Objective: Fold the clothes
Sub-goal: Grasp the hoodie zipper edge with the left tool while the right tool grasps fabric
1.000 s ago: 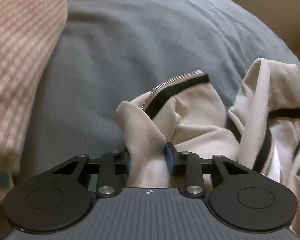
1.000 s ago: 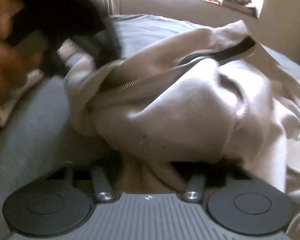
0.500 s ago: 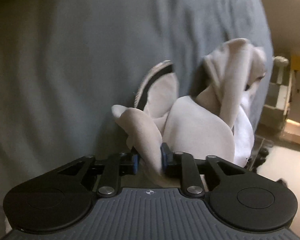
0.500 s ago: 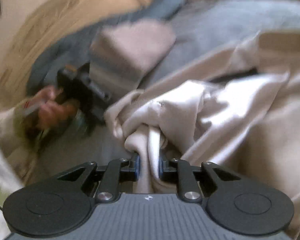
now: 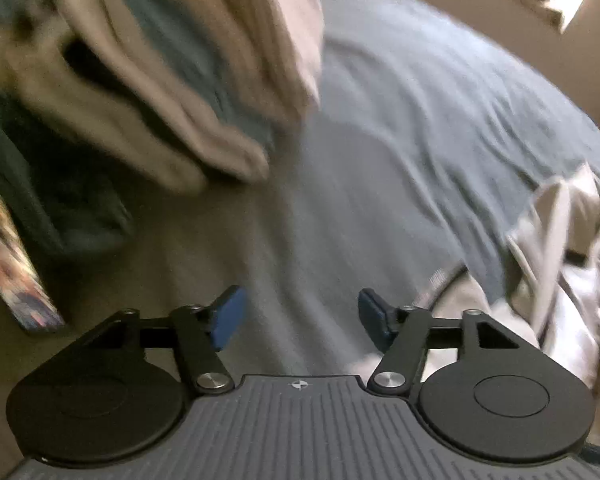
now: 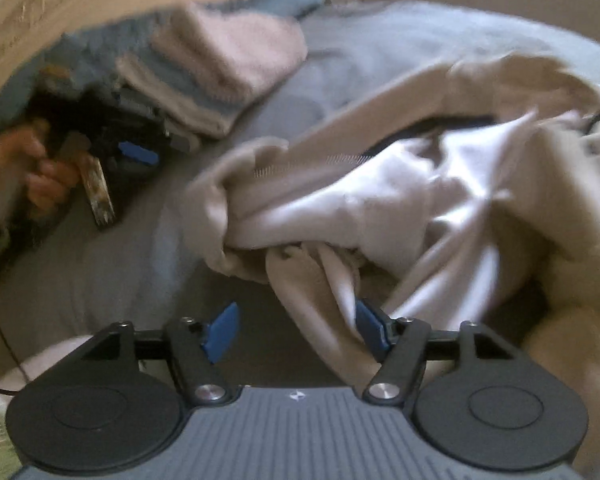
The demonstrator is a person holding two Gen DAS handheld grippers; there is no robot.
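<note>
A beige zip jacket [image 6: 420, 184] with black trim lies crumpled on the grey bedsheet [image 5: 400, 140]. In the left wrist view the jacket [image 5: 560, 264] is at the right edge. My left gripper [image 5: 298, 316] is open over bare sheet, nothing between its fingers. My right gripper [image 6: 296, 330] is open too; a fold of the jacket hangs loosely between its fingers, against the right pad [image 6: 370, 328]. In the right wrist view the left gripper [image 6: 136, 152] shows at the left, held by a hand [image 6: 40, 176].
A stack of folded clothes [image 5: 172, 80], beige and teal, sits at the back left of the bed; the stack [image 6: 220, 68] also shows in the right wrist view. A colourful flat object [image 5: 16, 276] lies at the left. A wall runs behind the bed.
Both grippers have opened and let go of the jacket. The left gripper has swung left, away from the jacket, toward the folded stack.
</note>
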